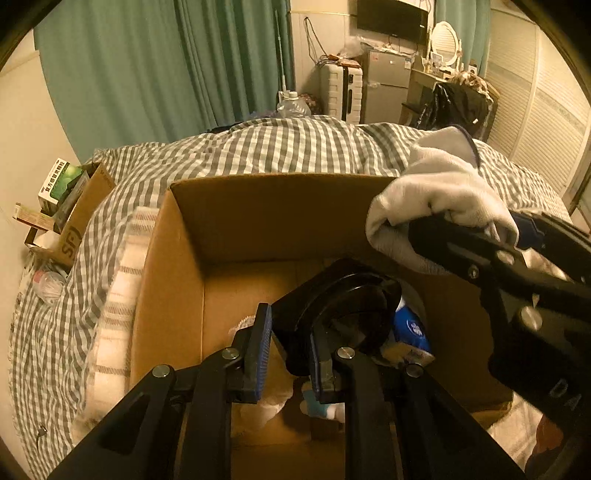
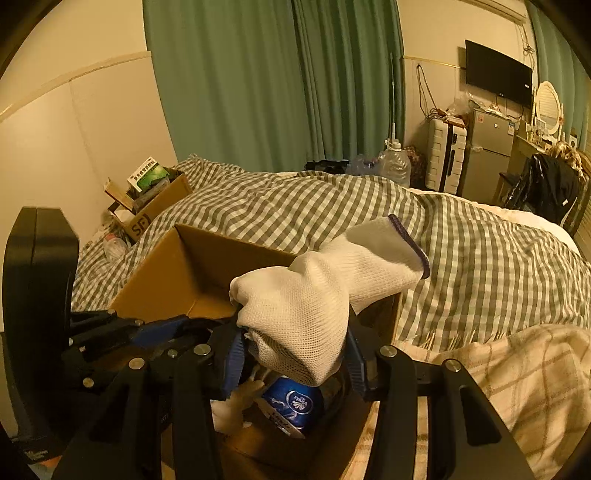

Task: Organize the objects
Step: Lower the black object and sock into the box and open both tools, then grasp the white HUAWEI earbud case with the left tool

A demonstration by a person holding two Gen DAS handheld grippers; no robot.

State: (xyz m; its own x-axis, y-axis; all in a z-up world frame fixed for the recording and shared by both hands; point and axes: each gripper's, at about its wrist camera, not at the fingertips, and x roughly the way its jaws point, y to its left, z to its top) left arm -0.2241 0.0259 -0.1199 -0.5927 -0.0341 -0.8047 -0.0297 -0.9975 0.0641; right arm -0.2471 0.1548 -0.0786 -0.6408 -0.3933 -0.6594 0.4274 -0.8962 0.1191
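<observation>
An open cardboard box [image 1: 192,243] sat on a bed covered with a grey-and-white checked duvet [image 1: 258,147], filling the centre of the left wrist view. The left gripper [image 1: 286,350] reached in from the bottom of that frame over the box; its blue-padded fingers [image 1: 260,350] stood apart, the right one touching a black plastic dish [image 1: 343,295] that lay tilted inside the box, though whether the dish was gripped could not be told.

At the right of the same frame the right gripper [image 1: 476,230] was clamped on a white knit glove [image 1: 436,192], held above the box's right rim. In the right wrist view that glove [image 2: 314,302] filled the centre, pinched between the gripper's blue pads [image 2: 232,358], its dark-edged cuff pointing to the upper right. Beneath it, inside the box [image 2: 166,280], lay a blue tissue pack [image 2: 295,402] beside another white glove [image 2: 236,402].

At the left edge of the left wrist view a smaller cardboard box [image 1: 74,229] held a green-and-white medicine carton [image 1: 59,181]. A cream striped blanket [image 1: 122,295] lay against the big box's left wall. In the upper right stood a white suitcase [image 1: 340,88], a grey refrigerator [image 1: 384,88] and a wall television [image 1: 391,18], with green curtains [image 1: 166,66] behind the bed.
</observation>
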